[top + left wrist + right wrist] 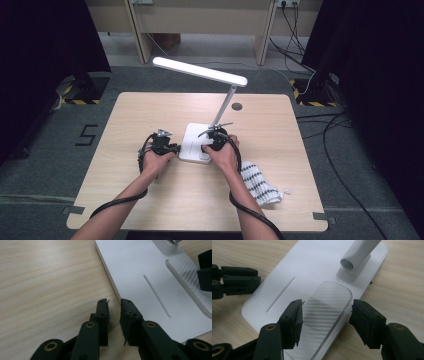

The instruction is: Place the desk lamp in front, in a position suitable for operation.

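A white desk lamp stands mid-table, its flat base between my two grippers and its lit head reaching back and left. My left gripper rests low on the wood at the base's left edge. Its jaws are only a narrow gap apart, with nothing between them. My right gripper hovers open over the base, its jaws wide apart on either side of a ribbed translucent pad without touching it. In the high view the left gripper and right gripper flank the base.
The lamp's slanted arm rises from the base's far right corner. A black-and-white striped cloth lies to the right of my right forearm. A round cable hole sits near the far edge of the wooden table.
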{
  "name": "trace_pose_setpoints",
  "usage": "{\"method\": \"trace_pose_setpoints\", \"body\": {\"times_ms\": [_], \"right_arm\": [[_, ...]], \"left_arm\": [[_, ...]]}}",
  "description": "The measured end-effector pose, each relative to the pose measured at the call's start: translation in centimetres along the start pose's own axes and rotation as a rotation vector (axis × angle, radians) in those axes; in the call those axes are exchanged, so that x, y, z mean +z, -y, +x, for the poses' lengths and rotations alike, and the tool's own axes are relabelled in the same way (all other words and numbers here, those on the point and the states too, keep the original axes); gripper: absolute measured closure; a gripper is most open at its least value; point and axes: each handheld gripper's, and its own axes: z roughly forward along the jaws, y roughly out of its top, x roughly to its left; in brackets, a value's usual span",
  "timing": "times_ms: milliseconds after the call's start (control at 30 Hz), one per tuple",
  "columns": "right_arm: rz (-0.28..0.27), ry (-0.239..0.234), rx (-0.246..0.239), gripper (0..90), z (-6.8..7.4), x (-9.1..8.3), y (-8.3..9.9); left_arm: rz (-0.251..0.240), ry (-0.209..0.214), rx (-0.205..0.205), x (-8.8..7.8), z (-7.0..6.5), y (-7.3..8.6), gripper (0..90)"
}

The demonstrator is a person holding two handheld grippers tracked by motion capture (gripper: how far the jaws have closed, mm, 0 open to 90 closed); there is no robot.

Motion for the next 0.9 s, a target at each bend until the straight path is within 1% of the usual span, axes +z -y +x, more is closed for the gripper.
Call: {"method": "trace_pose_setpoints", "body": {"times_ms": [167, 300, 367, 400, 500, 633, 733, 800, 900], "right_arm": [[0.006, 0.016, 0.018, 40.6, 0.3, 0.3, -0.2], [0.007, 0.031, 0.022, 39.1, 0.4, 0.4, -0.3], [0.009, 0.036, 0.029, 38.4, 0.5, 0.5, -0.4], [0.009, 0.035, 0.042, 37.6, 0.5, 0.6, -0.5], [0.011, 0.044, 0.046, 36.6, 0.5, 0.7, -0.6], [0.017, 0.052, 0.053, 34.9, 0.6, 0.9, -0.7], [0.032, 0.076, 0.047, 31.5, 0.9, 1.2, -0.7], [0.033, 0.085, 0.055, 31.6, 0.9, 1.3, -0.7], [0.036, 0.082, 0.069, 33.7, 0.9, 1.2, -0.6]], "left_arm": [[0.001, 0.001, -0.004, 0.0, 0.1, -0.1, 74.5], [0.003, 0.002, -0.008, 0.0, 0.2, -0.1, 73.5], [0.003, -0.001, -0.012, 0.1, 0.2, -0.1, 73.3], [0.004, 0.0, -0.016, 0.1, 0.2, -0.1, 72.9], [0.002, -0.002, -0.027, 0.2, 0.3, -0.2, 72.5], [0.004, -0.009, -0.027, 0.4, 0.2, -0.3, 73.2], [0.007, -0.009, -0.029, 0.5, 0.2, -0.4, 73.4], [0.008, -0.009, -0.028, 0.5, 0.2, -0.5, 73.4], [0.012, -0.007, -0.026, 0.5, 0.2, -0.5, 73.4]]}}
